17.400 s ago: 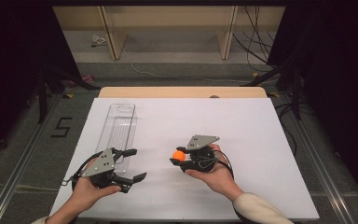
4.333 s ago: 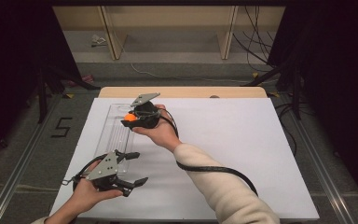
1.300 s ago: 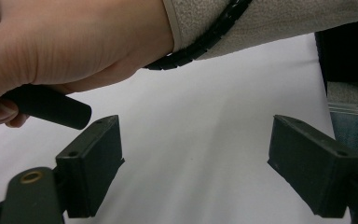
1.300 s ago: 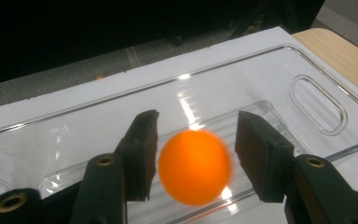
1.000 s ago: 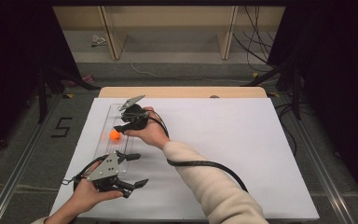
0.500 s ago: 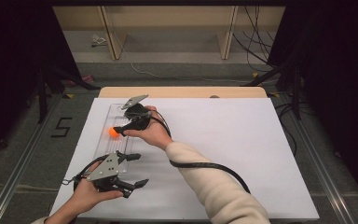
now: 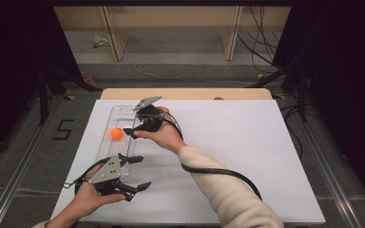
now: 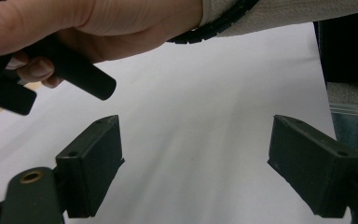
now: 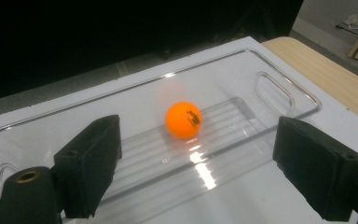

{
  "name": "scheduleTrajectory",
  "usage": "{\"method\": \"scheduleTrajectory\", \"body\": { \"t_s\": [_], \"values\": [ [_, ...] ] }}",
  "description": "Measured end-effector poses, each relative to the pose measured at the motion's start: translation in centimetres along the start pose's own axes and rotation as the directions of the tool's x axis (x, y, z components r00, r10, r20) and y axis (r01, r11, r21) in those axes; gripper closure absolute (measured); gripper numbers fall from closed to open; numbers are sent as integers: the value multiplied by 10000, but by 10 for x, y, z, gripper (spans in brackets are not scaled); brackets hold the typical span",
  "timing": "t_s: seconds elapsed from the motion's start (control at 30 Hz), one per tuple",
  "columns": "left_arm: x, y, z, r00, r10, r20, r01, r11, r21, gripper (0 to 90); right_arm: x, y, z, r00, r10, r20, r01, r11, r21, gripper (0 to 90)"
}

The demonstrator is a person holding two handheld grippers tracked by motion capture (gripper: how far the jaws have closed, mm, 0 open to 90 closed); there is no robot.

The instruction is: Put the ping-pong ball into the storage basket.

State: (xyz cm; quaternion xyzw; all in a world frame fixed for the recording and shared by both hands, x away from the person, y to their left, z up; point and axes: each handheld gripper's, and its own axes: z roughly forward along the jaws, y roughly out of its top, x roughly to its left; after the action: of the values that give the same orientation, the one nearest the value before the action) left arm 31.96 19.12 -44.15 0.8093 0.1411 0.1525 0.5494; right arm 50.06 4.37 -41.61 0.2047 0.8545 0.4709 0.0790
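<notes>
In the one clear tray (image 7: 105, 142), one orange ball (image 7: 117, 133).

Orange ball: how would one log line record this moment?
ball: loose in clear tray | right hand-held gripper: jaws just opened, empty | left hand-held gripper: open, empty

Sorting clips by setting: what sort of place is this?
Probably a lab recording station: a white table ringed by dark curtains, loose cables on the floor, and a floor marker "5".
</notes>
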Motion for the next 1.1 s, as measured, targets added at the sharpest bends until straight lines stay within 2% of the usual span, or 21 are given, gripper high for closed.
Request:
{"method": "scheduleTrajectory", "body": {
  "t_s": [0.1,0.5,0.9,1.1],
  "values": [
    [0,0,0,10000,-2,-10,2,10000,-4,170,-3,-3,-6,9998,171,107,-171,9998,-60,163],
    [0,0,0,10000,-1,-36,1,10000,6,170,-12,-14,-27,9985,343,418,-340,9994,-74,163],
    [0,0,0,10000,7,-29,-7,10000,7,170,-15,-20,-41,9979,350,540,-346,9994,-84,163],
    [1,0,0,10000,2,-62,-2,10000,-10,170,-18,-28,-51,9967,538,603,-535,9985,-69,163]
  ]
}}
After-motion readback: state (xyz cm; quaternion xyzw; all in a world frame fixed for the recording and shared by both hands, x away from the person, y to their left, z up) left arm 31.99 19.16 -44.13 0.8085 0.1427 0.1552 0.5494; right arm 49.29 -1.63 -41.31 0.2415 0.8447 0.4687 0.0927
